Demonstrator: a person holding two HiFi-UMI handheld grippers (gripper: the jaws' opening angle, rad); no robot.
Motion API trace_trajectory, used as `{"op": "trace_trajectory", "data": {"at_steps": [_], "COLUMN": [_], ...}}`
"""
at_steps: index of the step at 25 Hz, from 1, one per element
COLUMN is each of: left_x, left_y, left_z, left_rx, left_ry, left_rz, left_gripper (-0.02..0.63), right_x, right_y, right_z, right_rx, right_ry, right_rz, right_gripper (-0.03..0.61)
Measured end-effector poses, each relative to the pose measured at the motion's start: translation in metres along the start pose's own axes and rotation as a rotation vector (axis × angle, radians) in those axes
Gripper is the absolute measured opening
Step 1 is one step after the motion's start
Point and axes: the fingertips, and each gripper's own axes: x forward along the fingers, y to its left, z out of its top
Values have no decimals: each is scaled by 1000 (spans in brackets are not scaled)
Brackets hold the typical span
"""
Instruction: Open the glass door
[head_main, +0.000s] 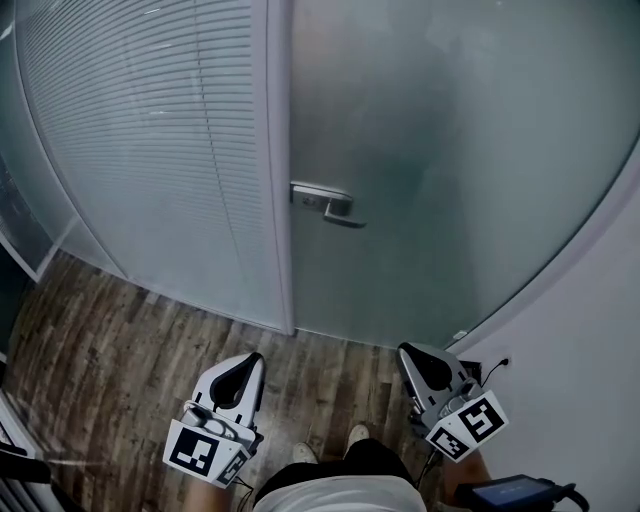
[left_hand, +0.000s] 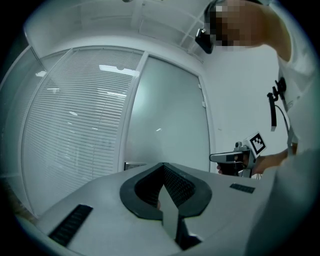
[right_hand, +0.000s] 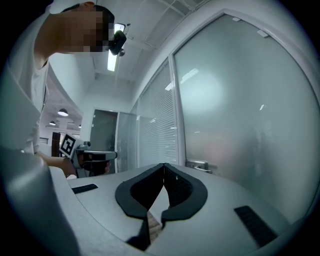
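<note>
Left gripper (head_main: 245, 372) and right gripper (head_main: 420, 362) both clenched, empty, held low and level toward frosted glass door (head_main: 450, 150). Well short of lever handle (head_main: 330, 205). Door looks closed; probably approach posture, no grasp yet.

left gripper (head_main: 251, 362) low on the person's left, right gripper (head_main: 408, 352) low on the right, well apart, roughly side by side. both held abt level, tips pointing fwd, away from the torso. left jaws together, tips meeting, nothing btwn them. right jaws together too, nothing btwn. marker cubes (head_main: 205, 452) sit at the rear ends, nearest the body. right hand (left_hand: 265, 162) grips the right gripper, left hand (right_hand: 57, 162) the left.
</note>
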Motion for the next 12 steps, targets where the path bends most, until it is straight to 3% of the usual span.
{"op": "trace_trajectory", "data": {"at_steps": [6,12], "left_x": [28,90], "left_y": [19,34], "left_z": [-2,-10], "left_rx": [-5,8], "left_ry": [12,16], "left_rz": [2,37], "left_gripper": [0,0], "right_x": [31,77], "right_y": [-28,-92], "right_z": [0,-6], "right_rx": [-1,-13], "right_ry": [9,-2], "right_rz": [-4,35], "right_gripper": [2,2]}}
